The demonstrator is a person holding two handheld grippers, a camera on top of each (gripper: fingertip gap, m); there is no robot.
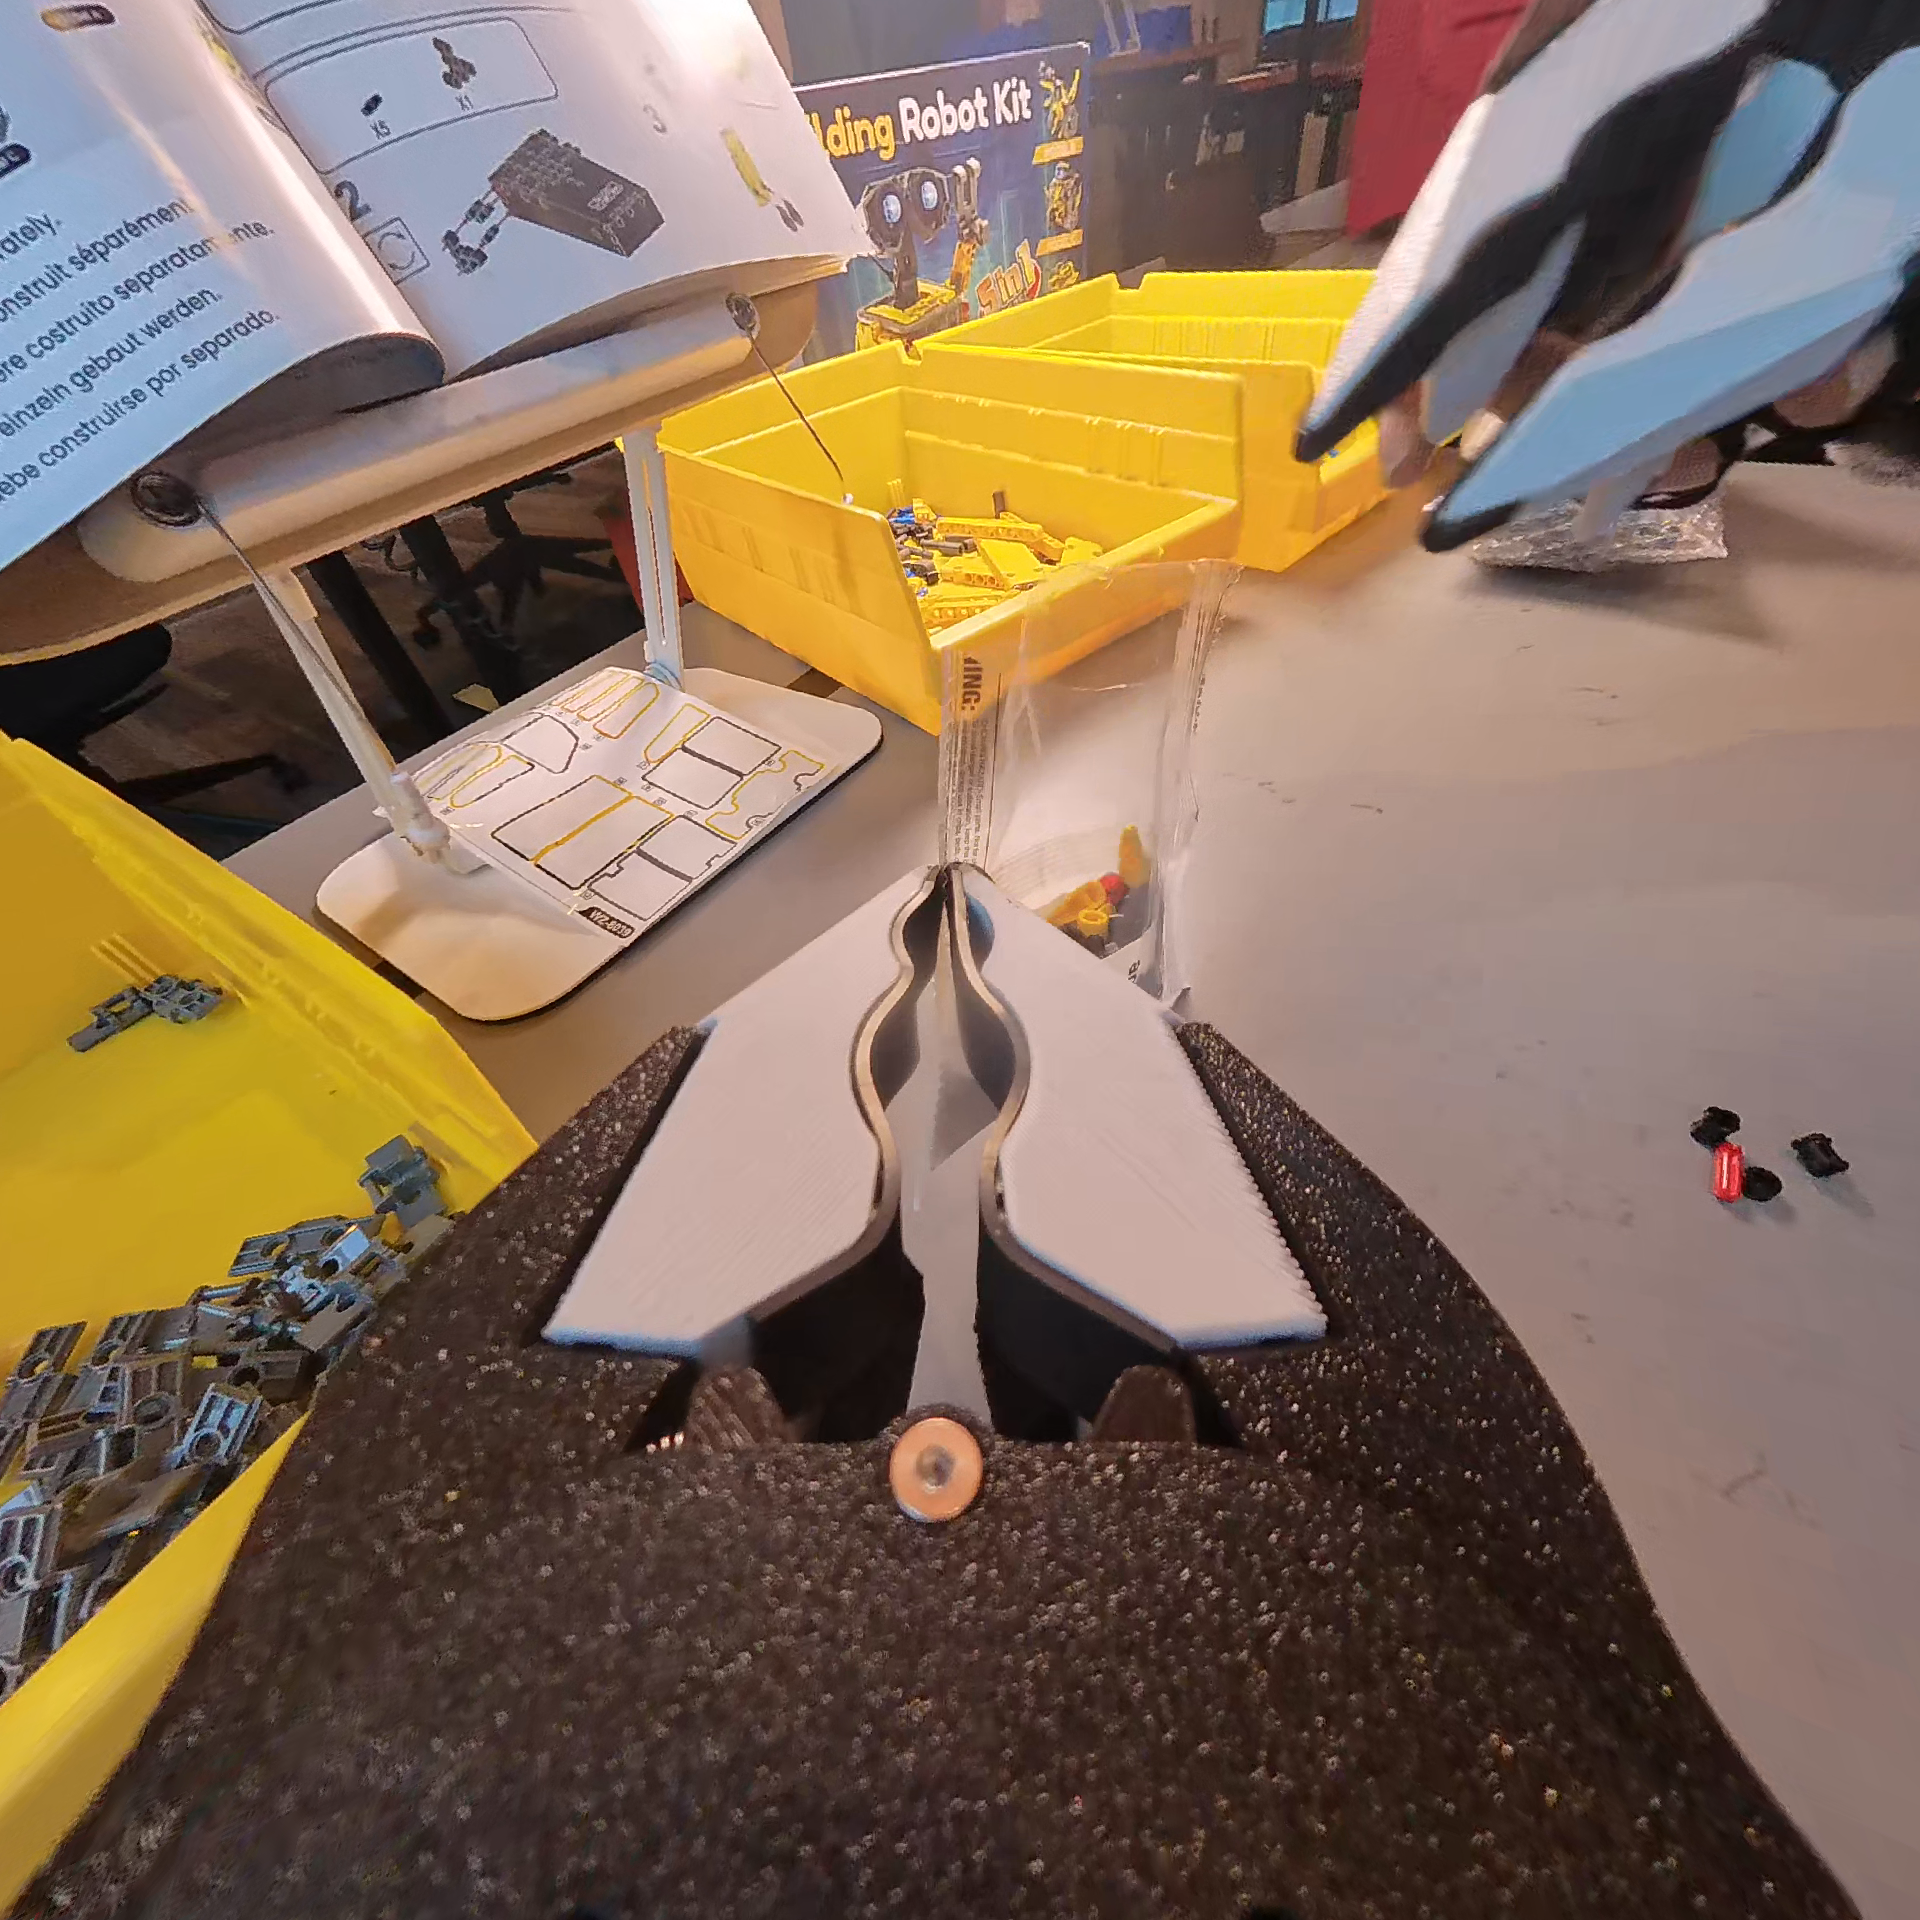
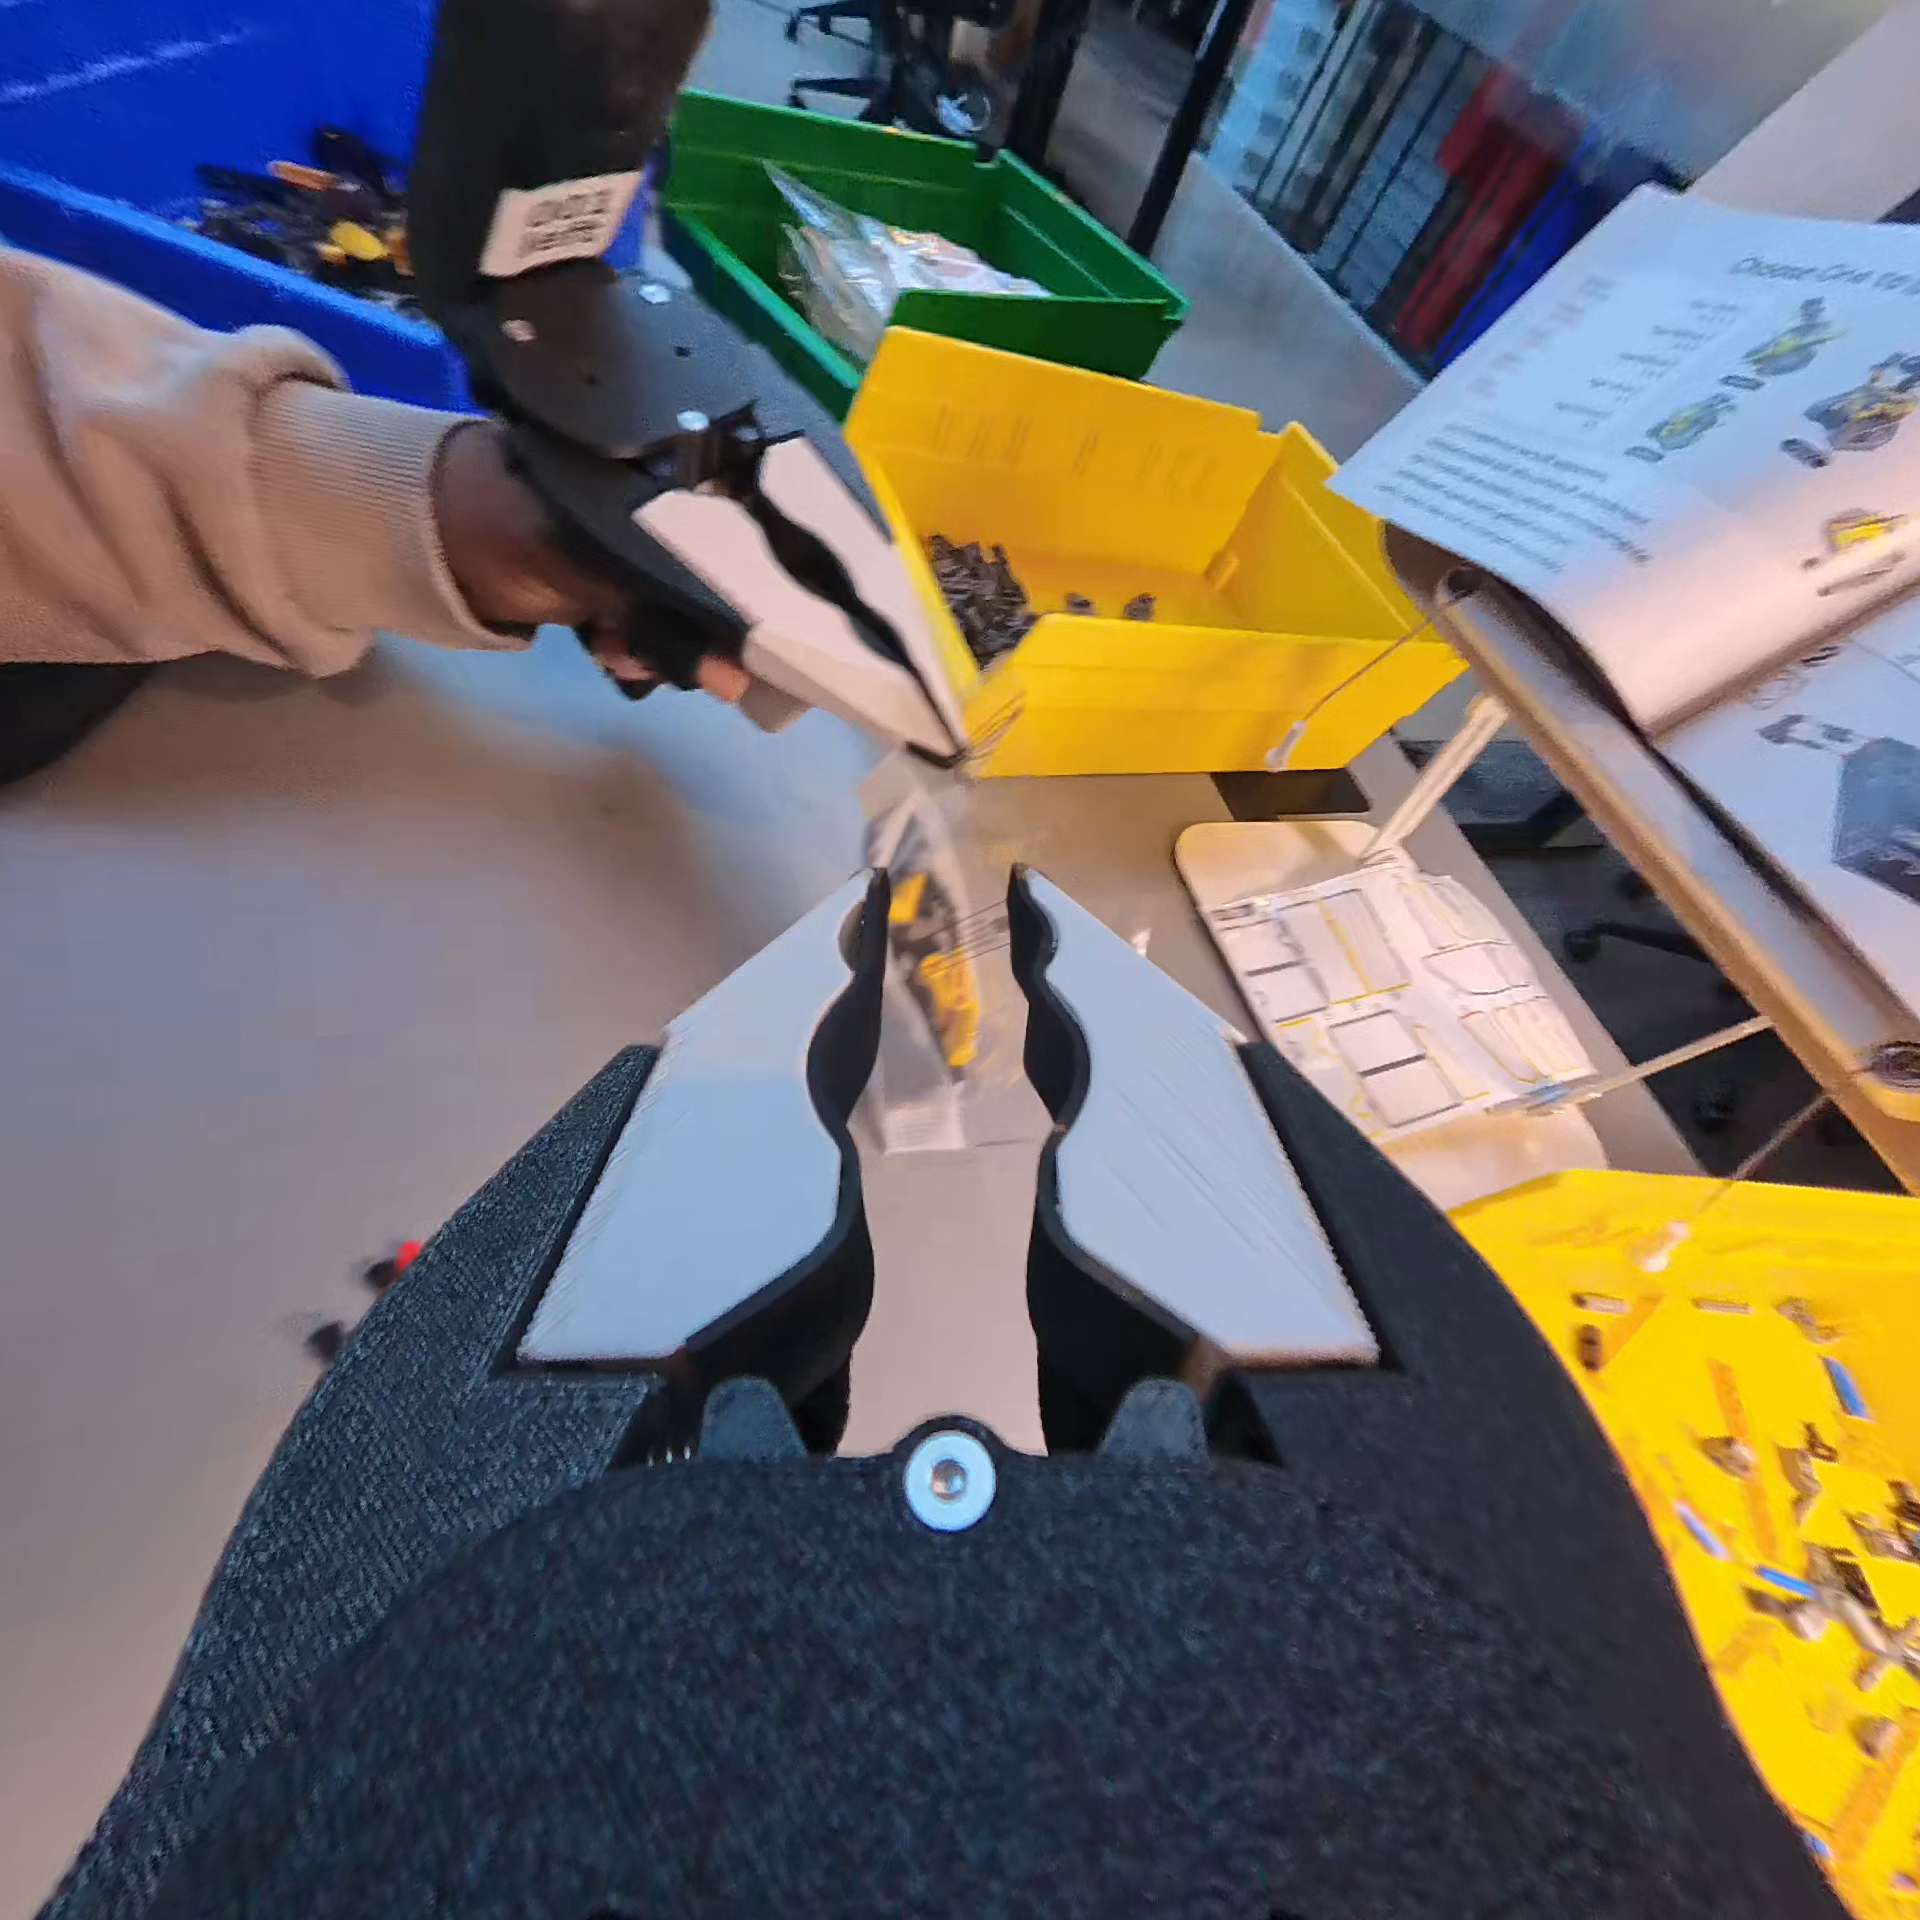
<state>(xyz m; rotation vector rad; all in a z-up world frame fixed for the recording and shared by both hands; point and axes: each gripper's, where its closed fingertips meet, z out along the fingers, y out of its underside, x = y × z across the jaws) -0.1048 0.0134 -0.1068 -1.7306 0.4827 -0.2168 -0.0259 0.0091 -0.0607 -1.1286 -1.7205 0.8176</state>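
Right, quick notes from where I stand:

Left hand-held gripper (image 1: 948, 883): tips pinched tight on one edge of a small clear plastic bag (image 1: 1081, 790) w/ yellow, red & dark bits inside; bag hangs up off the grey bench (image 1: 1455, 935).

Right hand-held gripper (image 2: 948, 883): jaws narrowly apart, nothing between them; pointed at the same bag (image 2: 935, 997), near it, not touching as far as I can tell.

Bag handling: looks light & floppy, thin slick film, contents pooled at the lower end. Best hold prob. the flat sealed edge or a free corner, clear of the lumpy part; a loose pinch could slip.

Near the bag: yellow plastic bin (image 1: 831, 582) w/ yellow & black pieces just behind it; white book stand (image 1: 623, 914) w/ a printed sheet on its base, open instruction booklet (image 1: 312, 208) on top.

Left side: another yellow bin (image 1: 208, 1091) holding grey connector pieces.

On bench, well apart to the right: few small black pieces & one red piece (image 1: 1727, 1172).

Further off: green bin (image 2: 935, 208) w/ clear bags, blue bin (image 2: 156, 229), printed kit box (image 1: 966, 187).

Person: beige sleeve (image 2: 156, 468) & hand on the left tool.
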